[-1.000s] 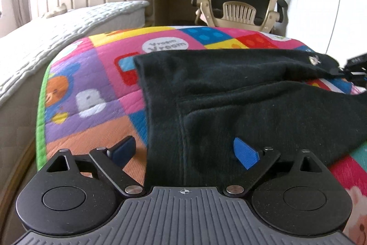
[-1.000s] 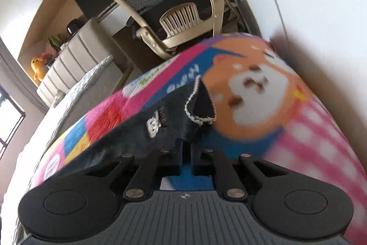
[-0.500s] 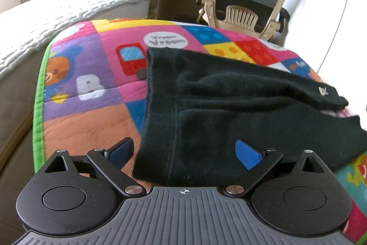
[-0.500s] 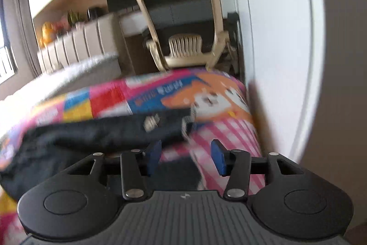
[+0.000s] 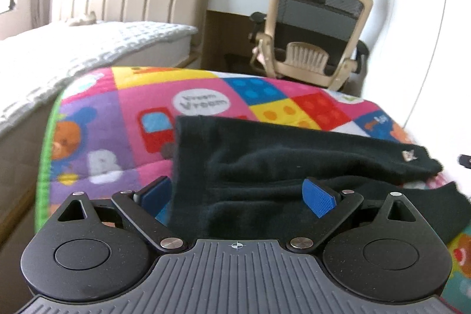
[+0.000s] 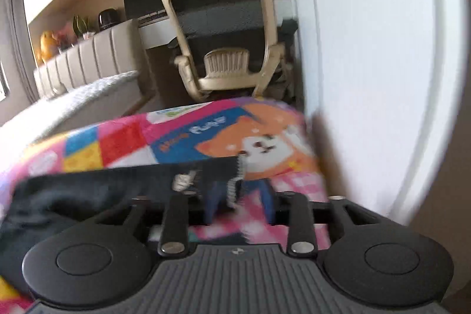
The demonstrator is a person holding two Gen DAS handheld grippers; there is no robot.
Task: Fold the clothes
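Behind our colourful mat point(image 5: 123, 114) we see a bed point(image 5: 73, 49) and a desk chair point(image 5: 315, 28). On the mat lies the black garment point(image 5: 294, 155), folded lengthwise. Our left gripper point(image 5: 237, 197) hangs spread wide above its near end, touching nothing. Our right gripper point(image 6: 240, 203) is closing, part open, with the garment's white-stitched corner point(image 6: 235, 181) between its jaws, unpinched.

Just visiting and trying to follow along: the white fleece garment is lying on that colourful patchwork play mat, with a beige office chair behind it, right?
Not quite: the fleece garment is black, not white. The left wrist view shows it plainly, lying on the colourful patchwork play mat, with the beige office chair behind it.
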